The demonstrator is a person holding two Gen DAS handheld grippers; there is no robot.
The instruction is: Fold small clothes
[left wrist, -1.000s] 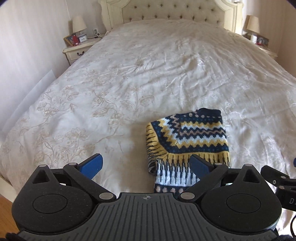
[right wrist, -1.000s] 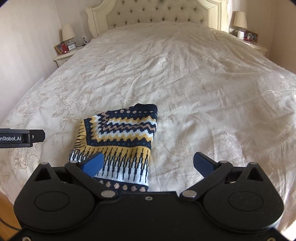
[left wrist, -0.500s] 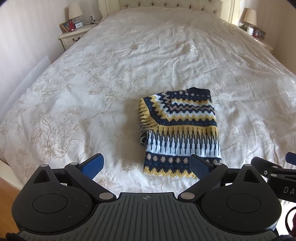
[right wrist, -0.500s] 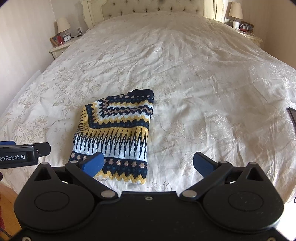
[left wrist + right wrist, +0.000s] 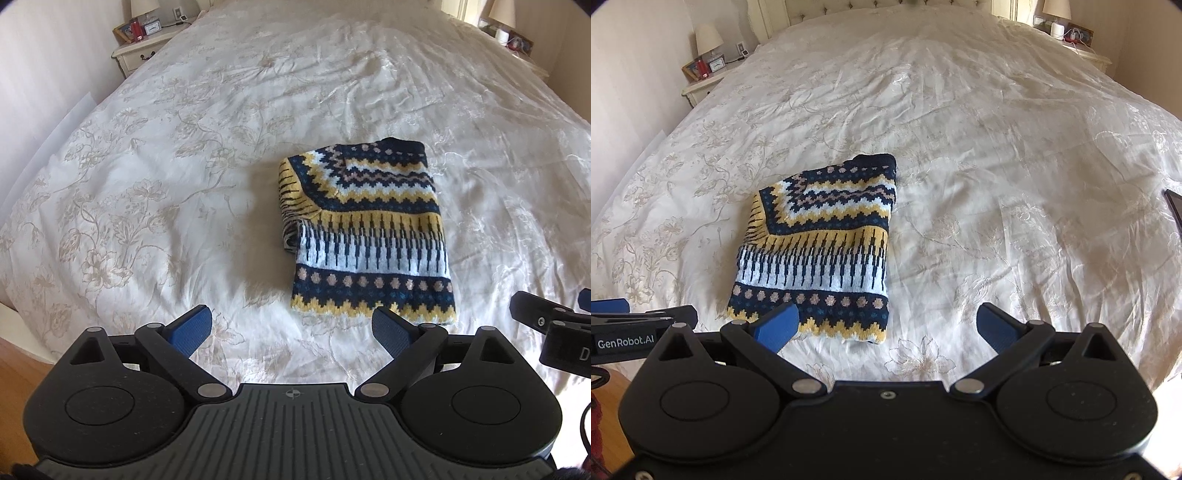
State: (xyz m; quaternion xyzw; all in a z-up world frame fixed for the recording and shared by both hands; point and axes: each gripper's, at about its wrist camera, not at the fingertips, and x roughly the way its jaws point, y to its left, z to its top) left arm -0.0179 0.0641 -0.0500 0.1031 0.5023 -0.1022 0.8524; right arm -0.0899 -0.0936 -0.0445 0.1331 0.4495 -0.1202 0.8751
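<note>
A small knitted sweater [image 5: 365, 229] in navy, yellow and white zigzag bands lies folded flat on the cream floral bedspread [image 5: 166, 147]. It also shows in the right wrist view [image 5: 820, 254]. My left gripper [image 5: 291, 328] is open and empty, held above the bed's near edge, left of and short of the sweater's hem. My right gripper [image 5: 886, 325] is open and empty, just short of the hem and to its right. Neither gripper touches the sweater.
A nightstand [image 5: 140, 51] with a lamp, clock and frame stands at the far left of the bed. Another nightstand [image 5: 1082, 48] stands at the far right. A dark flat object [image 5: 1174, 206] lies at the bed's right edge. Wooden floor [image 5: 22, 373] shows below left.
Both grippers have drawn back and up from the sweater, so its whole length down to the hem is now in view. The sweater has not moved.
</note>
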